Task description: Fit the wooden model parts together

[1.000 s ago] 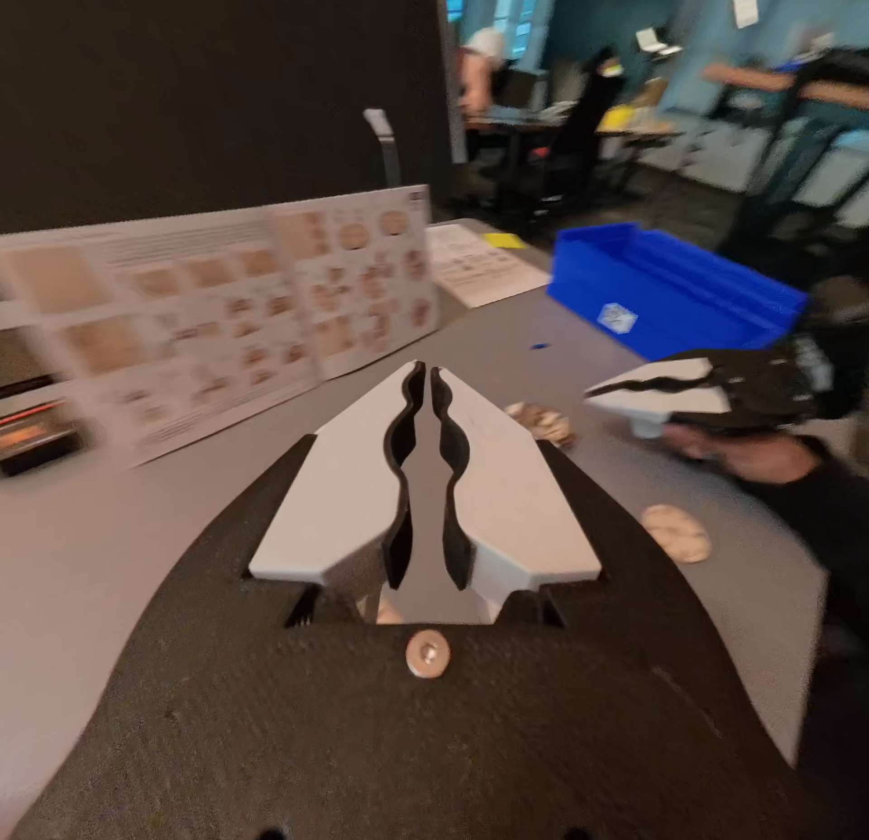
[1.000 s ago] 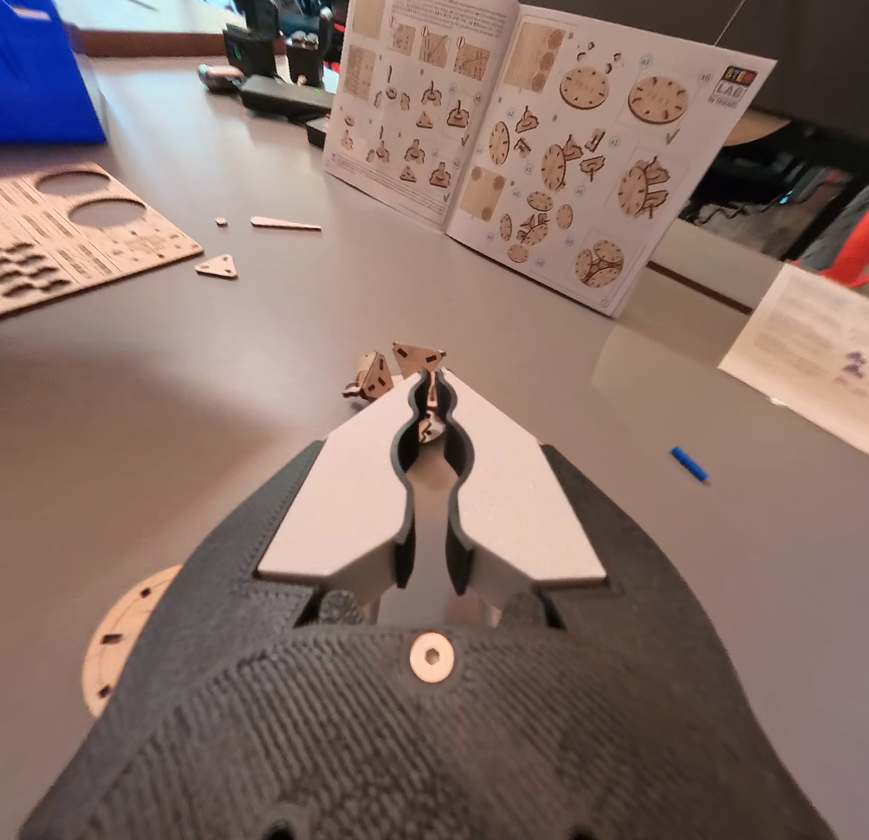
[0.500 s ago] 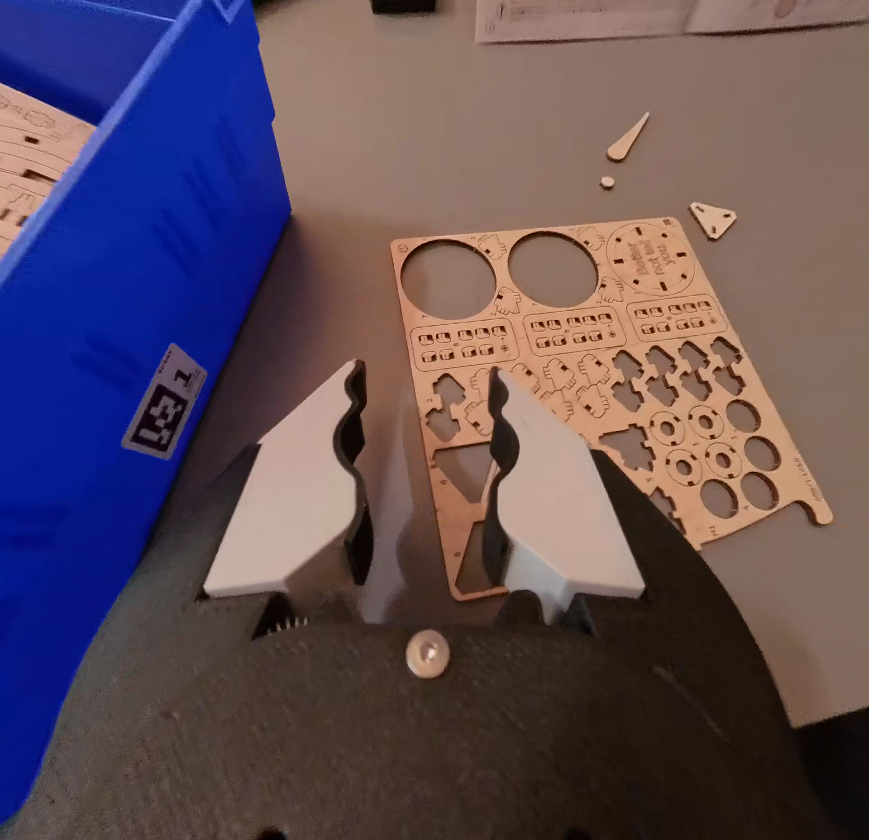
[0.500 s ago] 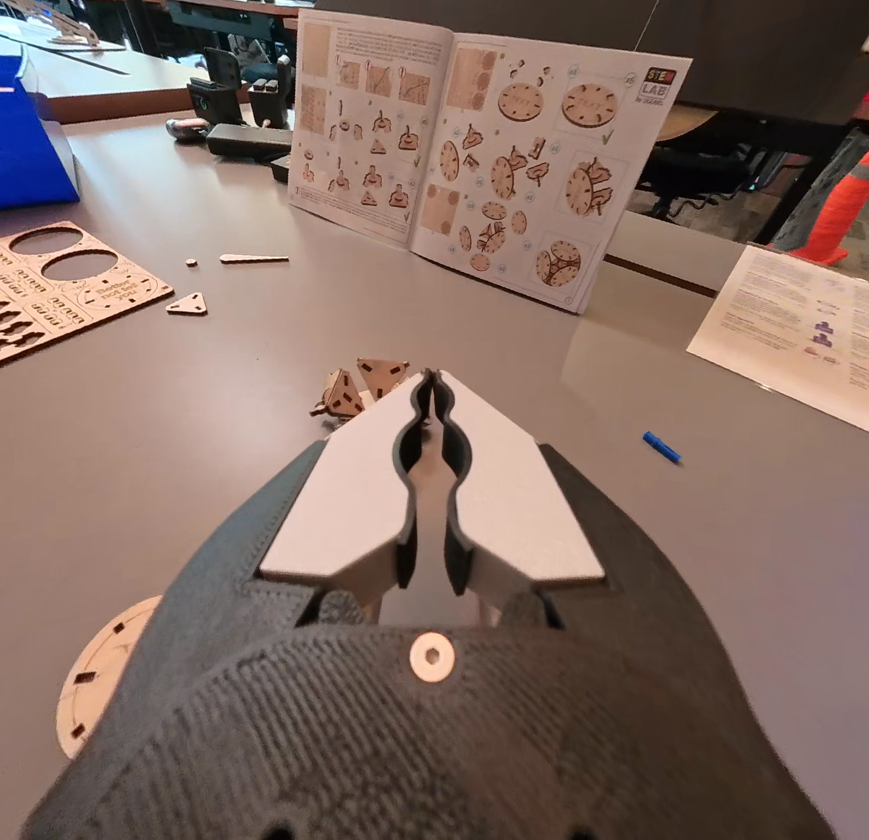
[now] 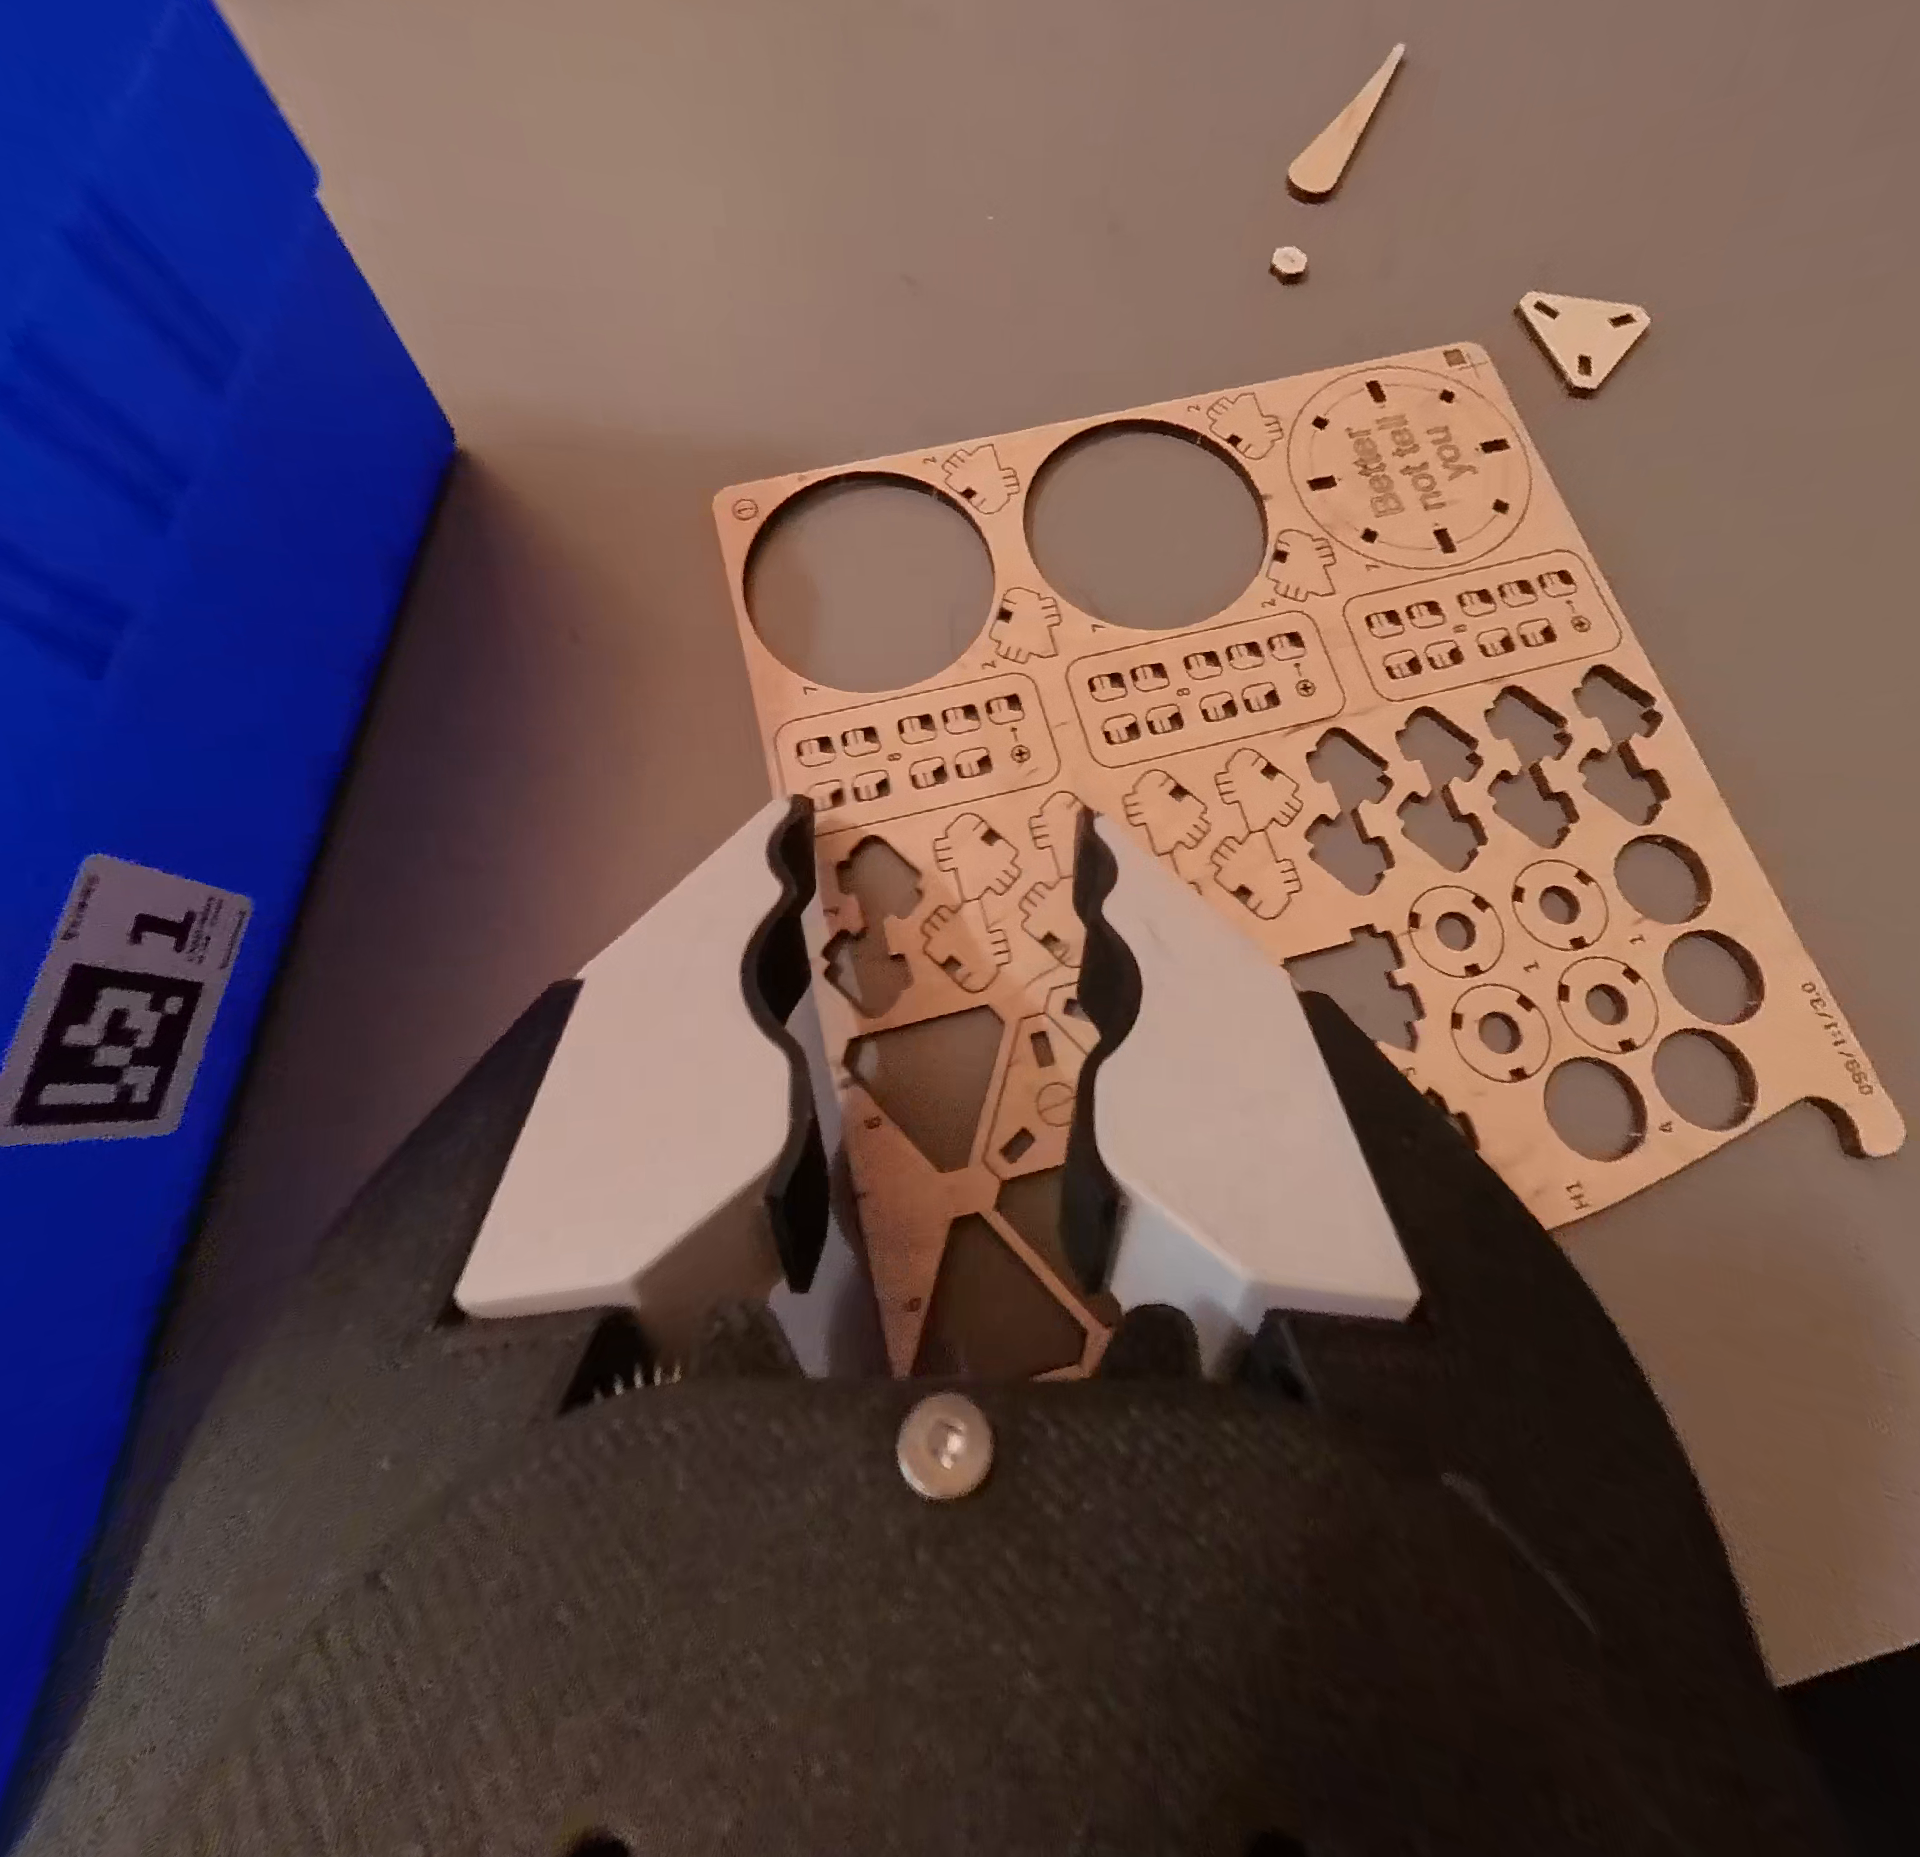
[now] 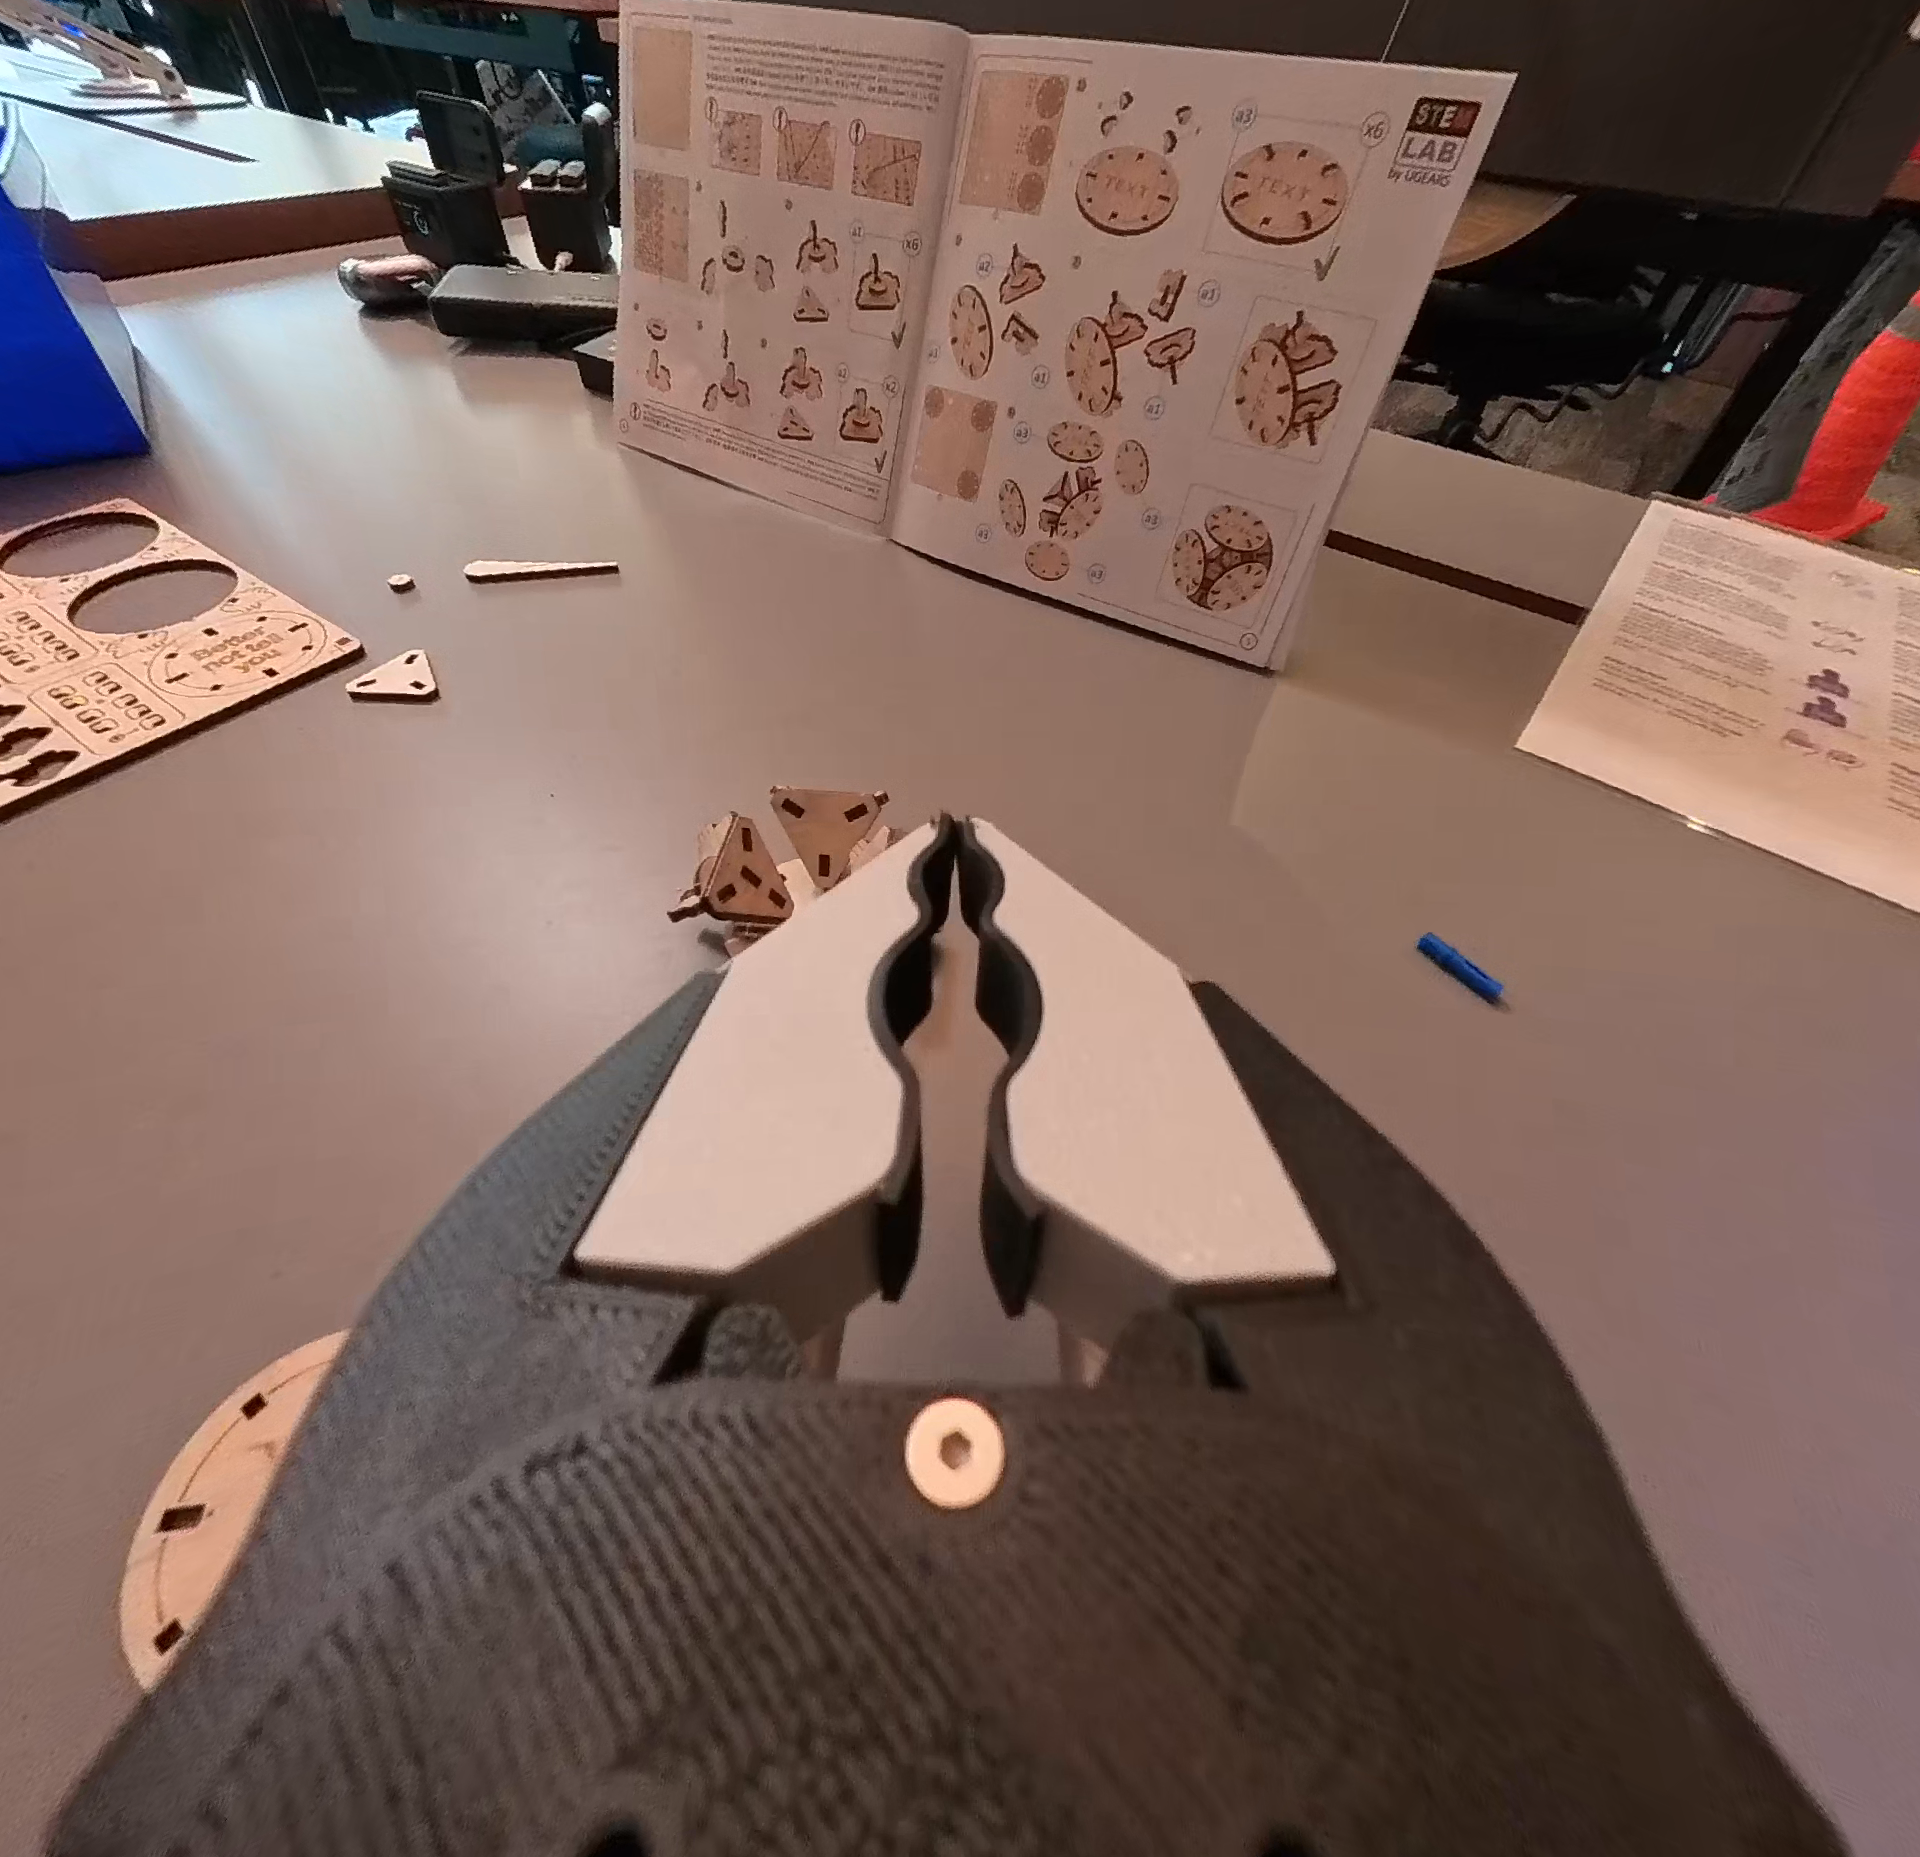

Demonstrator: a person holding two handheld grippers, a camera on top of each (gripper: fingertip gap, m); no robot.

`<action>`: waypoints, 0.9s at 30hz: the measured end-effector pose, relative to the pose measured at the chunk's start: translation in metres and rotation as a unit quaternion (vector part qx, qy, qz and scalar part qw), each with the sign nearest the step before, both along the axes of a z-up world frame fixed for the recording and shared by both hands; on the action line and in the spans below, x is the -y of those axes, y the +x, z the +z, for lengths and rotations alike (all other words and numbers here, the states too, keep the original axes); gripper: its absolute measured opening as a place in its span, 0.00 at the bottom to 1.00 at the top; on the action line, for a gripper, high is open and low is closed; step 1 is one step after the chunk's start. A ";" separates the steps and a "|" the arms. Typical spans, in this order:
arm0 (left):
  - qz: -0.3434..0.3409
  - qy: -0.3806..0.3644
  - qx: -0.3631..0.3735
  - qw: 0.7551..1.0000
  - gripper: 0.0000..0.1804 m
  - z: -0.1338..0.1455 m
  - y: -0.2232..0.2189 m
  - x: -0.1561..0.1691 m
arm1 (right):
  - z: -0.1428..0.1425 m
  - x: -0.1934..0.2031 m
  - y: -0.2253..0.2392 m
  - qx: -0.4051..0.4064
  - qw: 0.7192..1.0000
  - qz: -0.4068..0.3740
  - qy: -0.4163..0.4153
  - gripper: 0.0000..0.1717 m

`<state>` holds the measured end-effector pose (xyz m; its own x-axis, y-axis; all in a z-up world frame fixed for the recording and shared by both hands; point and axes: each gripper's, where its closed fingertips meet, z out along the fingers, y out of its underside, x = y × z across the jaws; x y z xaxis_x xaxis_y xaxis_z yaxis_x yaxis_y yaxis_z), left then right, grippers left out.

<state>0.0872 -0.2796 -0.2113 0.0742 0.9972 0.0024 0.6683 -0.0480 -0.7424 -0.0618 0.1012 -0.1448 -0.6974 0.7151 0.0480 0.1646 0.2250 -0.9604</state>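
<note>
Wood sheet lies flat on the grey table, just beside the blue bin. It is thin and full of cut-out shapes. Some holes are bare, so those parts look already popped out. The left gripper hangs right over the near corner of the sheet. Its two fingers stand apart, with nothing between them but the sheet down below. I cannot tell if the tips touch the wood.

Loose bits lie past the far edge of the sheet: a long pointer, a tiny dot and a flat triangle. They sit well apart from each other, maybe so each is easy to pick.

Over to the right, the right gripper has its fingers pressed together at the tips, and I see nothing held there. Just beside it sits a small built piece made of wood triangles. A wood disc lies low at its left. A small blue peg lies off to its right. A booklet stands open at the back, likely propped so the pictures face the worker. A paper sheet lies flat at the right.
</note>
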 end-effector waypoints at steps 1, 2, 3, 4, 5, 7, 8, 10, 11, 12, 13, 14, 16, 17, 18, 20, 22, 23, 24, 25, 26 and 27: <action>-0.006 0.002 0.006 1.000 0.25 -0.002 0.000 -0.004 | 0.001 0.000 0.000 -0.003 1.000 0.000 0.000 0.00; -0.012 0.006 0.012 1.000 0.24 -0.003 0.000 -0.009 | 0.001 0.000 0.000 -0.007 1.000 0.000 0.000 0.00; -0.018 0.013 0.011 1.000 0.21 -0.003 -0.001 -0.013 | 0.002 0.000 0.000 -0.011 1.000 -0.001 0.000 0.00; -0.023 0.017 0.012 1.000 0.20 -0.003 -0.001 -0.017 | 0.003 0.000 0.000 -0.013 1.000 -0.001 0.001 0.00; -0.027 0.018 0.012 0.999 0.20 -0.003 -0.002 -0.020 | 0.003 0.000 0.001 -0.014 1.000 0.000 0.001 0.00; -0.035 0.021 0.013 0.999 0.17 -0.003 -0.003 -0.026 | 0.003 0.000 0.001 -0.014 1.000 0.001 0.001 0.00; -0.038 0.021 0.013 0.999 0.17 -0.003 -0.004 -0.028 | 0.003 0.001 0.001 -0.014 1.000 0.002 0.001 0.00; -0.045 0.022 0.014 0.999 0.17 -0.003 -0.005 -0.034 | 0.003 0.001 0.001 -0.015 1.000 0.003 0.001 0.00; -0.048 0.023 0.015 0.998 0.17 -0.003 -0.006 -0.036 | 0.003 0.001 0.002 -0.015 1.000 0.004 0.002 0.00; -0.051 0.023 0.016 0.998 0.17 -0.003 -0.006 -0.039 | 0.003 0.001 0.002 -0.016 1.000 0.004 0.003 0.00; -0.053 0.023 0.017 0.998 0.17 -0.003 -0.007 -0.041 | 0.003 0.002 0.002 -0.018 1.000 0.005 0.004 0.00; -0.056 0.023 0.018 0.998 0.18 -0.003 -0.008 -0.044 | 0.003 0.002 0.002 -0.020 1.000 0.005 0.005 0.00; -0.063 0.021 0.020 0.998 0.18 -0.003 -0.009 -0.048 | 0.004 0.002 0.003 -0.027 1.000 0.005 0.008 0.00; -0.066 0.021 0.021 0.997 0.19 -0.003 -0.009 -0.051 | 0.004 0.002 0.003 -0.030 0.999 0.005 0.010 0.00; -0.069 0.020 0.021 0.997 0.18 -0.003 -0.010 -0.053 | 0.004 0.002 0.003 -0.032 0.999 0.006 0.012 0.00; -0.072 0.018 0.021 0.997 0.19 -0.003 -0.011 -0.055 | 0.004 0.003 0.003 -0.037 0.999 0.006 0.016 0.00; -0.072 0.020 0.020 0.997 0.19 -0.003 -0.011 -0.057 | 0.005 0.003 0.004 -0.040 0.999 0.006 0.018 0.00; -0.072 0.022 0.019 0.997 0.19 -0.003 -0.012 -0.057 | 0.005 0.003 0.004 -0.041 0.999 0.006 0.019 0.00; -0.072 0.024 0.018 0.997 0.20 -0.003 -0.013 -0.058 | 0.005 0.003 0.004 -0.041 0.999 0.006 0.019 0.00; -0.072 0.026 0.018 0.997 0.20 -0.003 -0.013 -0.059 | 0.005 0.003 0.003 -0.041 0.999 0.007 0.019 0.00; -0.072 0.026 0.017 0.997 0.20 -0.003 -0.014 -0.059 | 0.005 0.003 0.003 -0.041 0.999 0.007 0.018 0.00; -0.073 0.025 0.016 0.997 0.20 -0.003 -0.015 -0.060 | 0.005 0.003 0.003 -0.041 0.999 0.007 0.018 0.00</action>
